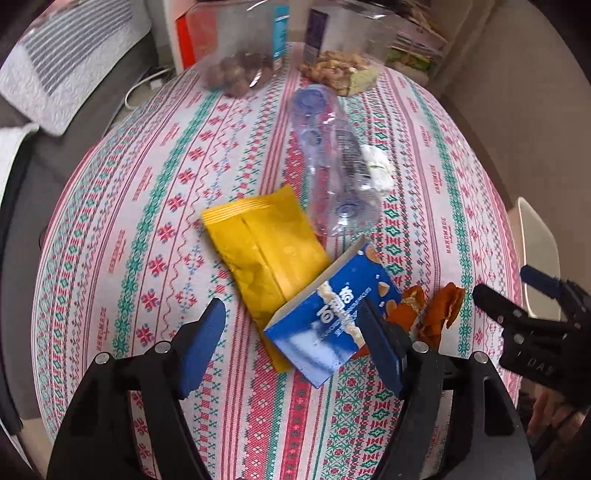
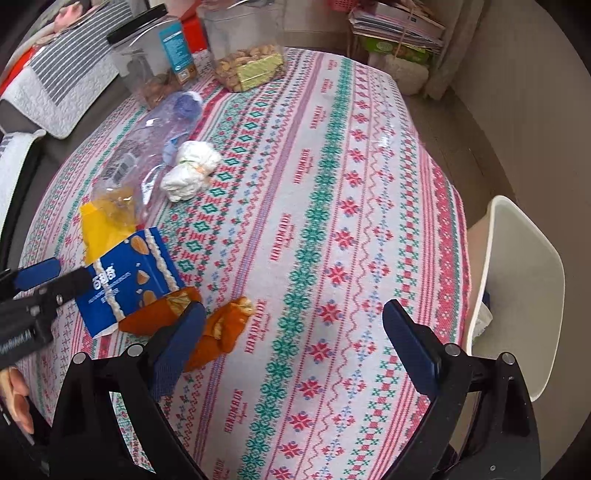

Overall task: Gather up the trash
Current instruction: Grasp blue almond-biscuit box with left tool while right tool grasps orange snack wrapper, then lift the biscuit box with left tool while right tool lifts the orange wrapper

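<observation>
jars: nut jar (image 2: 247,55), second jar (image 2: 147,70) at worktop's (image 2: 369,206) far edge | chair (image 2: 524,280) beside worktop

A table covered by a cross-stitch-patterned tablecloth (image 2: 332,229) in pink, green and white fills the room's middle. Beyond its far left corner lies a grey-striped quilted cover (image 2: 62,81). A stack of papers and boxes (image 2: 399,33) sits past the far edge. A white plastic chair (image 2: 517,288) stands at the right edge, against a beige wall (image 2: 524,110).
</observation>
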Action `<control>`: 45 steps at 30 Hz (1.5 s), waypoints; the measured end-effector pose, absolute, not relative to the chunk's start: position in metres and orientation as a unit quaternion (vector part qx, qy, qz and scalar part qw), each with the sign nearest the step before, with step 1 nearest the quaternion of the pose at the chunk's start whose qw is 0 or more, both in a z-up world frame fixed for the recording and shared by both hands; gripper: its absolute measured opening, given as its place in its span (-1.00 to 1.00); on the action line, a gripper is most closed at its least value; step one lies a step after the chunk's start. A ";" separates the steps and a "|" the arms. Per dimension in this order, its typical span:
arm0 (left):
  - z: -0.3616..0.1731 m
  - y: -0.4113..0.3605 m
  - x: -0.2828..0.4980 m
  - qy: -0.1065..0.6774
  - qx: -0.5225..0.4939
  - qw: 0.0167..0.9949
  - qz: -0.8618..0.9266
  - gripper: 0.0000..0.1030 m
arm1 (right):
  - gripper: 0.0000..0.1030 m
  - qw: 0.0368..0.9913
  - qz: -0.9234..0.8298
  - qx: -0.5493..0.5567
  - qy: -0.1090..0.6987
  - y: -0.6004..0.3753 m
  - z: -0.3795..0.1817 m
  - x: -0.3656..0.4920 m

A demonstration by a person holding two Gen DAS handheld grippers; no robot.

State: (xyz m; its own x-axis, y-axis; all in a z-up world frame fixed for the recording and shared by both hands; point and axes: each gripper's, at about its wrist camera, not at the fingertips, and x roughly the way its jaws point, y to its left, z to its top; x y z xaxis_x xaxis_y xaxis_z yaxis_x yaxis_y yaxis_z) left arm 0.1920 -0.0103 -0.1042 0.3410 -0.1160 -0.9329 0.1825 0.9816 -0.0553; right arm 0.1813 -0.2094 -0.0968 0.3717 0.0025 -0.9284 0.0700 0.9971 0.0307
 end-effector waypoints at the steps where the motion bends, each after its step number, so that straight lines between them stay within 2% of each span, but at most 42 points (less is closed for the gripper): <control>1: -0.104 -0.022 0.190 0.557 0.064 0.823 -0.094 0.41 | 0.80 0.828 -0.027 0.040 0.559 -0.218 -0.095 0.180; 6: -0.110 -0.062 0.183 0.537 0.174 0.818 -0.113 0.41 | 0.80 0.828 -0.044 0.064 0.556 -0.247 -0.091 0.173; 11: -0.128 -0.075 0.191 0.553 0.209 0.797 -0.124 0.41 | 0.80 0.825 -0.046 0.067 0.559 -0.255 -0.094 0.170; 15: -0.135 -0.075 0.196 0.571 0.183 0.787 -0.147 0.42 | 0.80 0.825 -0.044 0.069 0.559 -0.257 -0.092 0.170; 17: -0.140 -0.074 0.196 0.582 0.184 0.776 -0.159 0.16 | 0.80 0.824 -0.042 0.069 0.560 -0.255 -0.092 0.171; 20: -0.139 -0.068 0.187 0.582 0.170 0.777 -0.168 0.08 | 0.80 0.822 -0.036 0.064 0.565 -0.248 -0.094 0.175; 33: -0.085 0.005 0.156 0.542 0.071 0.825 -0.142 0.07 | 0.79 0.799 0.019 0.072 0.597 -0.191 -0.114 0.182; 38: -0.087 0.011 0.149 0.540 0.079 0.827 -0.131 0.08 | 0.60 0.786 0.016 0.094 0.611 -0.185 -0.131 0.186; 45: -0.088 0.011 0.150 0.541 0.080 0.828 -0.125 0.08 | 0.52 0.798 0.003 0.079 0.597 -0.180 -0.131 0.186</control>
